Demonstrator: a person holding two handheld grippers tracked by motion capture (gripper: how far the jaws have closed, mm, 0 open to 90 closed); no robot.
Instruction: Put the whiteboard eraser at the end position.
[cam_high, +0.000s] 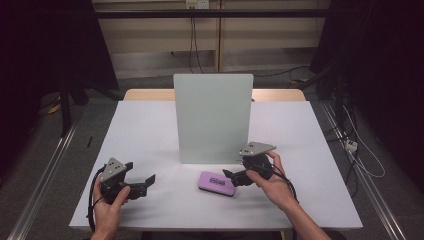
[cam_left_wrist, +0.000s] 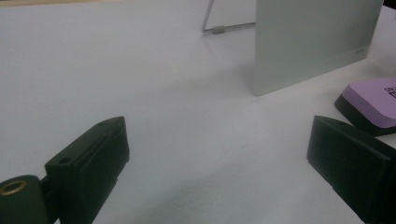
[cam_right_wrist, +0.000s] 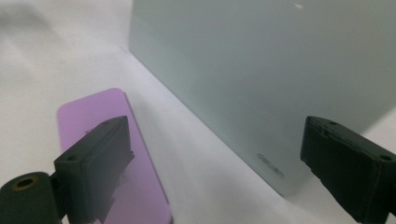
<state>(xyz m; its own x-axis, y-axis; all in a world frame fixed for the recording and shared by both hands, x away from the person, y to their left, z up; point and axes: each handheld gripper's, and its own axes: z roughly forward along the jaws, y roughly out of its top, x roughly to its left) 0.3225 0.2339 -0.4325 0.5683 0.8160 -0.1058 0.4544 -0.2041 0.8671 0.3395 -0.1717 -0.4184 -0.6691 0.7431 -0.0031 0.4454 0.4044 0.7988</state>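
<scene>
purple eraser (cam_high: 216, 183): flat on desk (cam_high: 150, 130), just before upright white board (cam_high: 212, 117); right tongs (cam_high: 234, 177): wide open, empty, beside eraser; left tongs (cam_high: 145, 184): wide open, empty, well left of board

Bare forearms, black left gripper (cam_high: 142, 183) w/ grey triangular plate, black cable, right gripper (cam_high: 231, 176) same

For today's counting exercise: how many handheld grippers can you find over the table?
2. The left gripper is at the table's near left; the right gripper is beside the purple eraser, before the upright board.
</scene>
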